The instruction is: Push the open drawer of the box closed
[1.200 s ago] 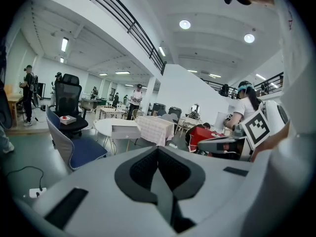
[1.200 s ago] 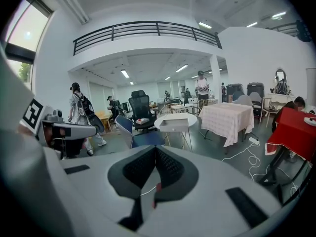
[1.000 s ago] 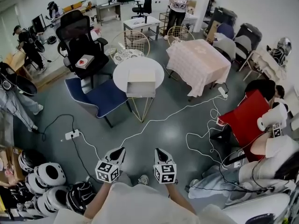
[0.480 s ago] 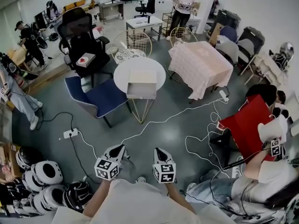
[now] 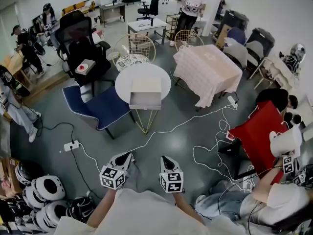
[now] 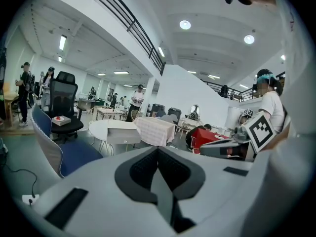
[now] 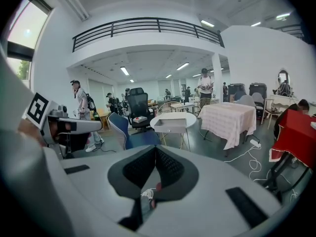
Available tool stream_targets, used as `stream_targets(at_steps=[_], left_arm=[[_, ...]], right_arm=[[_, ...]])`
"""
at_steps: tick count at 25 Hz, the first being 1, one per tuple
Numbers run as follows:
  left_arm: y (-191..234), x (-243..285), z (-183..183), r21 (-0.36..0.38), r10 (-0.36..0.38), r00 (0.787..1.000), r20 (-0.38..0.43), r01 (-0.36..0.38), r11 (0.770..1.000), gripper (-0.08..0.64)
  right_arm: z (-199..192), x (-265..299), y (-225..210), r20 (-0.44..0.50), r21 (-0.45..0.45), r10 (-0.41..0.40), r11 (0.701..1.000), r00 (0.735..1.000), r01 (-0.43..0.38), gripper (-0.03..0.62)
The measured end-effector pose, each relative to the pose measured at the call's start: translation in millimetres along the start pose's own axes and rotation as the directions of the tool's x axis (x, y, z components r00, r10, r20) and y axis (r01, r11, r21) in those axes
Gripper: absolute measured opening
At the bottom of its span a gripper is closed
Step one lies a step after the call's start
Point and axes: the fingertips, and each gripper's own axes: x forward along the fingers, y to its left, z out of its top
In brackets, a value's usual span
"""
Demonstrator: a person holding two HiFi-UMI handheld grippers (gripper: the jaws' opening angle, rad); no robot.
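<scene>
The box (image 5: 145, 93) is pale, with its drawer (image 5: 145, 101) pulled out toward me. It sits on a round white table (image 5: 126, 80) well ahead across the floor. The box also shows in the left gripper view (image 6: 122, 132) and the right gripper view (image 7: 170, 126), small and far off. My left gripper (image 5: 124, 157) and right gripper (image 5: 165, 159) are side by side at the bottom of the head view, both pointing at the table. Both are shut with nothing between the jaws, and far short of the drawer. In their own views the left gripper (image 6: 158, 148) and right gripper (image 7: 156, 147) close to a point.
A blue chair (image 5: 100, 107) stands left of the table, with a black office chair (image 5: 78, 39) behind it. A cloth-covered table (image 5: 209, 68) stands to the right. White cables (image 5: 195, 131) and a power strip (image 5: 71, 145) lie on the floor. Helmets (image 5: 36, 196) are piled at lower left. A person sits by a red panel (image 5: 258, 127).
The view has advanced over the floor toward the table, and the helmets at lower left have slid toward the frame's edge. Both grippers keep their place in the view and stay shut.
</scene>
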Motion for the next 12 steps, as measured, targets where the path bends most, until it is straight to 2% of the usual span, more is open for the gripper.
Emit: stream_targets(at_steps=[12], left_arm=[[59.0,48.3,17.7,-0.015,-0.022,1.000,-0.019,0.022,1.000,0.012]], right_arm=[[26.0,72.9,-7.2,-0.033,0.002,-0.011,1.000,0.999,0.011,0.017]])
